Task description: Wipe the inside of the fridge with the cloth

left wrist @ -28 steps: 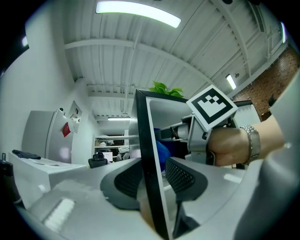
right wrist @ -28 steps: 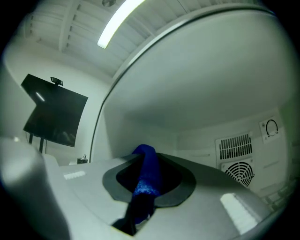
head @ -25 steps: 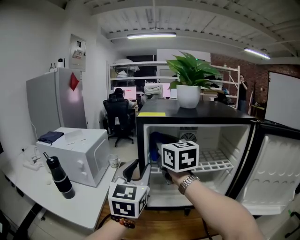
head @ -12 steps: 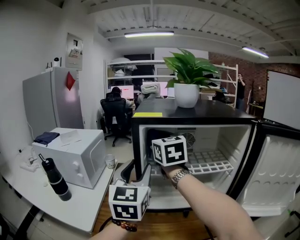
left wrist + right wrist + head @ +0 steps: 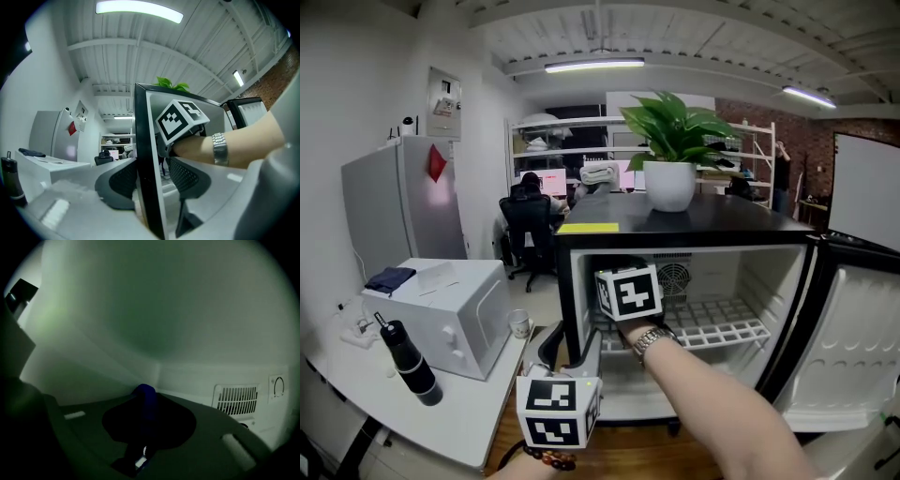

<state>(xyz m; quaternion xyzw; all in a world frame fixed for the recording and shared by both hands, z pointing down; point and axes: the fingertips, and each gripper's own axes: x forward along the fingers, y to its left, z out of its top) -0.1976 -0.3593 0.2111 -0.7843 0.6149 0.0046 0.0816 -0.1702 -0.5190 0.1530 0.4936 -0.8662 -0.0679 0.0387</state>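
Observation:
The black mini fridge [image 5: 565, 281] stands with its door [image 5: 853, 347] swung wide to the right. My right gripper [image 5: 145, 409] reaches into the upper left of the white interior, and its marker cube [image 5: 628, 292] hides the jaws in the head view. It is shut on a dark blue cloth [image 5: 145, 393] that sticks out past the tips, close to the back left corner. My left gripper [image 5: 572, 349] sits low at the fridge's left front edge [image 5: 149, 187]. That black edge stands between its jaws, which are opening, with a gap beside the right pad [image 5: 187, 176].
A wire shelf [image 5: 717, 323] crosses the interior, and a vent grille [image 5: 236, 399] and a dial [image 5: 278, 386] are on the back wall. A potted plant [image 5: 670, 183] stands on the fridge. To the left, a white table holds a white appliance [image 5: 450, 314], a black bottle [image 5: 411, 361] and a cup [image 5: 518, 323].
My right gripper has moved up and to the left, deeper into the fridge. My left gripper has stayed at the fridge's front edge.

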